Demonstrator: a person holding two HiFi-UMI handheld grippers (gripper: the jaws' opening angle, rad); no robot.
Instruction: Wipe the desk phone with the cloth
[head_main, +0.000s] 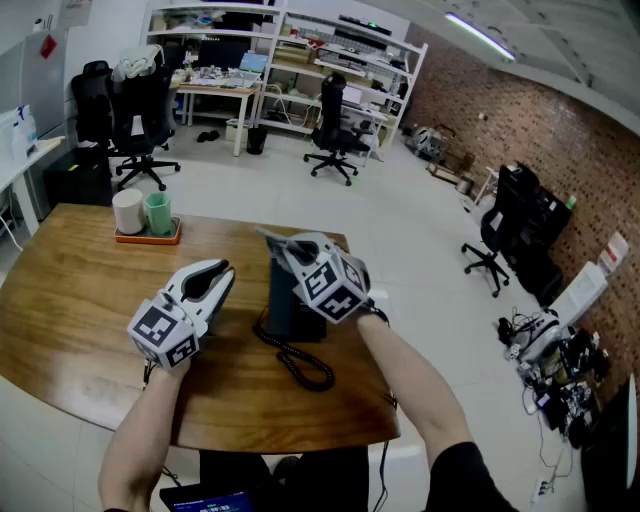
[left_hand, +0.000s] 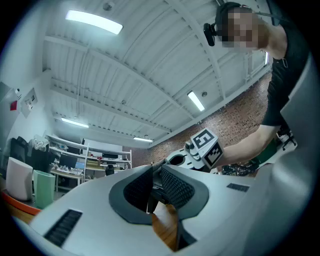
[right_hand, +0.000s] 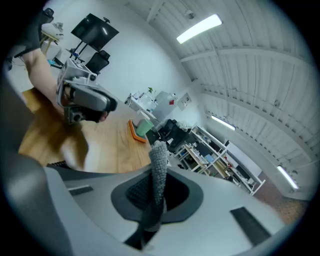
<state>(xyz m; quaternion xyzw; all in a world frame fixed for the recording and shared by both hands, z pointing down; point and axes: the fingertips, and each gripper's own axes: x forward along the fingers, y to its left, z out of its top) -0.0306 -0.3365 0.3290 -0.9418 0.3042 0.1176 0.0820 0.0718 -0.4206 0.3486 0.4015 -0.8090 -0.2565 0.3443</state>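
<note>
Our right hand-held gripper (head_main: 290, 250) is clamped on the cloth (right_hand: 159, 160), just above the desk phone (head_main: 288, 305) on the table (head_main: 80, 310); left hand-held gripper (head_main: 222, 276) beside it, jaws together, empty. We'd wipe w/ light, even strokes, left steadying the base

Bare tabletop (head_main: 70, 310) left, desk phone (head_main: 285, 300) and cord (head_main: 305, 368) centre, tray (head_main: 148, 239) behind

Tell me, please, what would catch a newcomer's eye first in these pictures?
The right gripper pinches a grey cloth over the desk phone at the middle of the wooden table. At the table's far left, an orange tray bears a white cup and a green cup.
</note>
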